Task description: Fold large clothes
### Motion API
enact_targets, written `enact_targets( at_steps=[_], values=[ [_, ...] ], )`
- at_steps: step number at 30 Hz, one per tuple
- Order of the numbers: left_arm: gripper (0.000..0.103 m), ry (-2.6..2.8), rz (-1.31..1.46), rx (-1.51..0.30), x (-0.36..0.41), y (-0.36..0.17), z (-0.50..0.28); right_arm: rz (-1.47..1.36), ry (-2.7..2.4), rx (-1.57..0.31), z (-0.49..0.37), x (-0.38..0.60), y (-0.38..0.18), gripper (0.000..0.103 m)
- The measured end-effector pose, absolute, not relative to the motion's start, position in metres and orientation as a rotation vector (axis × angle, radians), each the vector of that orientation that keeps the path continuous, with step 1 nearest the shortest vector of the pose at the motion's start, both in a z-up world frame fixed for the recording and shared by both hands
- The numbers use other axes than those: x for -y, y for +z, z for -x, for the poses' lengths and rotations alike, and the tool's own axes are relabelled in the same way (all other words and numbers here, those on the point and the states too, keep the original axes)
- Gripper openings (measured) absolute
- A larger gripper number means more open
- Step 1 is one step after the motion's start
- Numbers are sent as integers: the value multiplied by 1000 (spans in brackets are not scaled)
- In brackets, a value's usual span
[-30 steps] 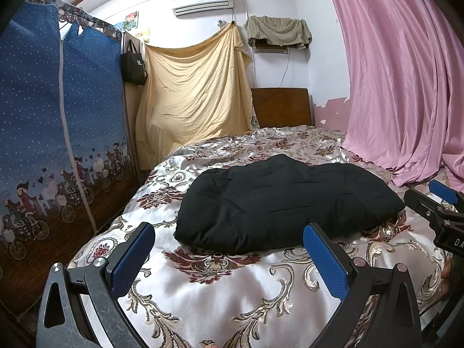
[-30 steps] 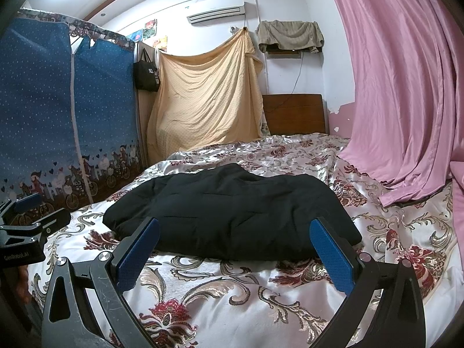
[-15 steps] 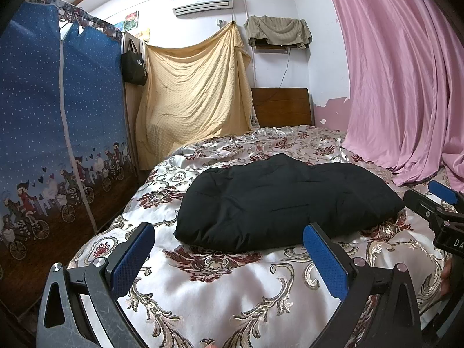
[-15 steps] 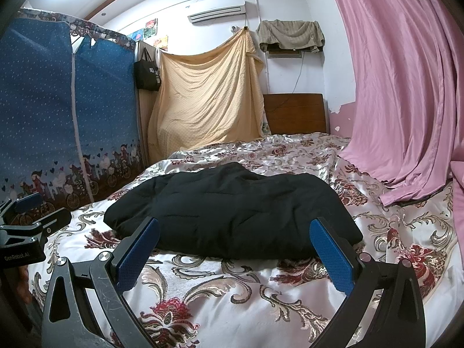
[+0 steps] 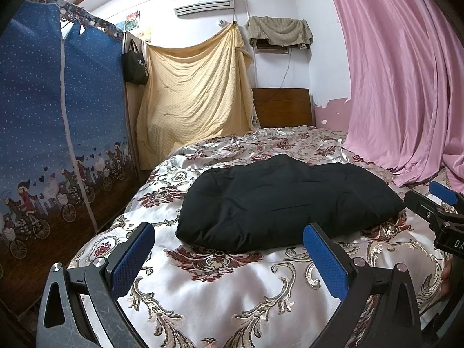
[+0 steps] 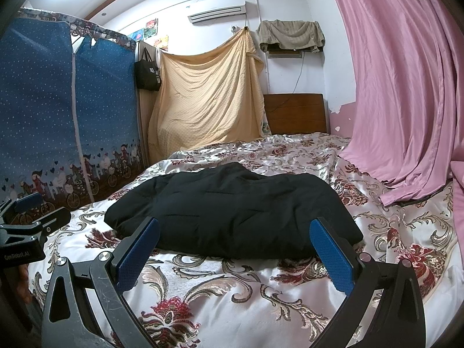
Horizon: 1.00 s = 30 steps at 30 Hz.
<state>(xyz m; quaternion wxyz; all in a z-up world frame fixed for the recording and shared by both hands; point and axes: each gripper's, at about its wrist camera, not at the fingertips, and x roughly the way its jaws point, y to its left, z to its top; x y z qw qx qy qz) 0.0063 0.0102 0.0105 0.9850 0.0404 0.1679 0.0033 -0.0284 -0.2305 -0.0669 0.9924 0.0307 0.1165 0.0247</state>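
One black padded garment (image 5: 284, 200), quilted like a puffer jacket, lies on the bed (image 5: 237, 284) just ahead of both tongs, already gathered into a compact, roughly rectangular bundle with no sleeve or hem trailing out. That shape suggests the folding is done or nearly so, though whether another fold is meant cannot be told from here. It sits near the middle of the floral satin bedspread (image 6: 220, 295), probably because that broad flat surface gives room to spread and turn a bulky item.

The left tongs (image 5: 229, 255) are spread wide with nothing between their blue pads, held low over the bedspread short of the bundle's near edge. The right tongs (image 6: 235, 249) are likewise wide apart and empty, facing the bundle's near edge, which lies just beyond their tips. Each pair shows at the edge of the other's view, so the two are side by side, apart from each other, both clear of the fabric. Held back and open like this, they look either just released or ready for a fresh grasp.

Counted: one garment, one bed, two pairs of tongs. Beyond them hang one pink curtain (image 5: 406, 81) to the right, and one blue fabric wardrobe (image 6: 63, 121) stands to the left.
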Motion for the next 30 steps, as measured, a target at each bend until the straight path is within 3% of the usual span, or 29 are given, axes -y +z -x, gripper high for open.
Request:
enact_targets(
  at_steps=[30],
  values=[
    [103, 38, -86, -314, -14, 7, -1, -56, 57, -241, 31, 230, -72, 102]
  ],
)
